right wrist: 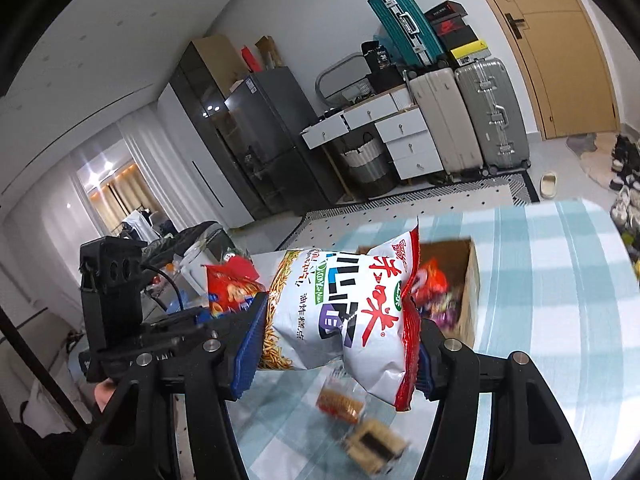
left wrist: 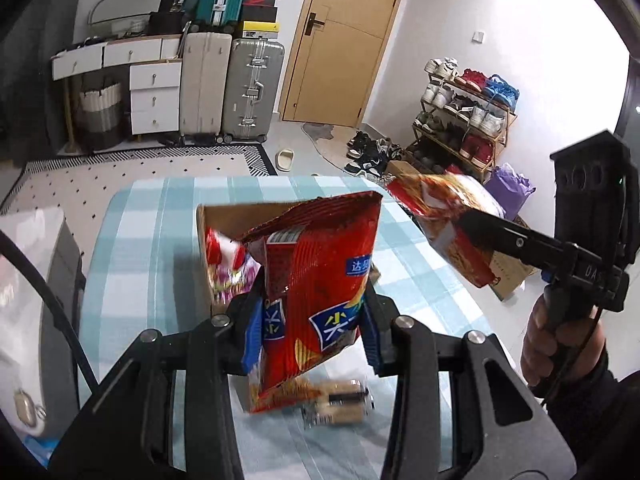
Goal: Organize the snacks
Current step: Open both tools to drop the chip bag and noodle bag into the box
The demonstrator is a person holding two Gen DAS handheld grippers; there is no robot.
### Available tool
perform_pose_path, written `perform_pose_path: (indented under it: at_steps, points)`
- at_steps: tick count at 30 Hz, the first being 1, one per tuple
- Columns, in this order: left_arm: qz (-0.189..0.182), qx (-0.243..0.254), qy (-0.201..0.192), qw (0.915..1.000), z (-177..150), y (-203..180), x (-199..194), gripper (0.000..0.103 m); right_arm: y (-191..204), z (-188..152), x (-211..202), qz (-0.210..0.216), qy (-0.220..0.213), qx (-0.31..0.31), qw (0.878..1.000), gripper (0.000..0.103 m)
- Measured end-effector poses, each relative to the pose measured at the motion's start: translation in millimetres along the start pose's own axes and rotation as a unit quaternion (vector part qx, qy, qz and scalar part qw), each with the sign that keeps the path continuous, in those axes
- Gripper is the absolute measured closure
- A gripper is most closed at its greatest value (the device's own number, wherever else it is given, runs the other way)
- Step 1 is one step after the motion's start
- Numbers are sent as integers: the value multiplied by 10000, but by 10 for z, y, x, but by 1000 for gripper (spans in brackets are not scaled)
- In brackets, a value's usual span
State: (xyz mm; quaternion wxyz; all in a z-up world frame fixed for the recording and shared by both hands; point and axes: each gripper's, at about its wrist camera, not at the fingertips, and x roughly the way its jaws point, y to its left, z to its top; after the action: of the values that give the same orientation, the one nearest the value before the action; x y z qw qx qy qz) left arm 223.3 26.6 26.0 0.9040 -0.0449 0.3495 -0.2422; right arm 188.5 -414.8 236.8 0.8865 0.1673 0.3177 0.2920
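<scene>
My left gripper (left wrist: 312,320) is shut on a red chip bag (left wrist: 320,280), held up above the checked tablecloth (left wrist: 140,260). Behind the bag stands an open cardboard box (left wrist: 224,216) with several snack packs inside. At the right of the left wrist view my right gripper (left wrist: 468,224) grips a white and red noodle-snack bag (left wrist: 440,216). In the right wrist view that bag (right wrist: 340,312) sits squeezed between the blue pads, with my right gripper (right wrist: 336,344) shut on it. The box (right wrist: 468,280) lies beyond it. The left gripper (right wrist: 224,312) with the red bag (right wrist: 232,280) shows at left.
Small wrapped snacks (left wrist: 340,400) (right wrist: 372,444) lie on the cloth under the bags. A person's hand (left wrist: 560,344) holds the right gripper's handle. Suitcases (left wrist: 252,88), a white drawer unit (left wrist: 154,96), a shoe rack (left wrist: 464,120) and a wooden door (left wrist: 340,40) stand beyond the table.
</scene>
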Motion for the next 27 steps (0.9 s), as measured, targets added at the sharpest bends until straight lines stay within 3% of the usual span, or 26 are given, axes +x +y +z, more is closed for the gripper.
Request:
perform_pose_path:
  at_steps: [5, 12, 16, 27]
  points:
    - [28, -100, 73, 9999, 503, 82, 196, 66, 22, 370, 169, -36, 78, -139, 9999, 41]
    - [179, -163, 394, 9989, 1045, 271, 783, 66, 15, 744, 500, -183, 200, -351, 9990, 41]
    - [221, -213, 591, 9978, 1084, 384, 1159, 66, -85, 815, 715, -299, 299, -386, 9984, 41]
    - [359, -201, 1032, 9938, 772, 599, 1862, 66, -568, 618, 1295, -659, 874, -295, 9936, 41]
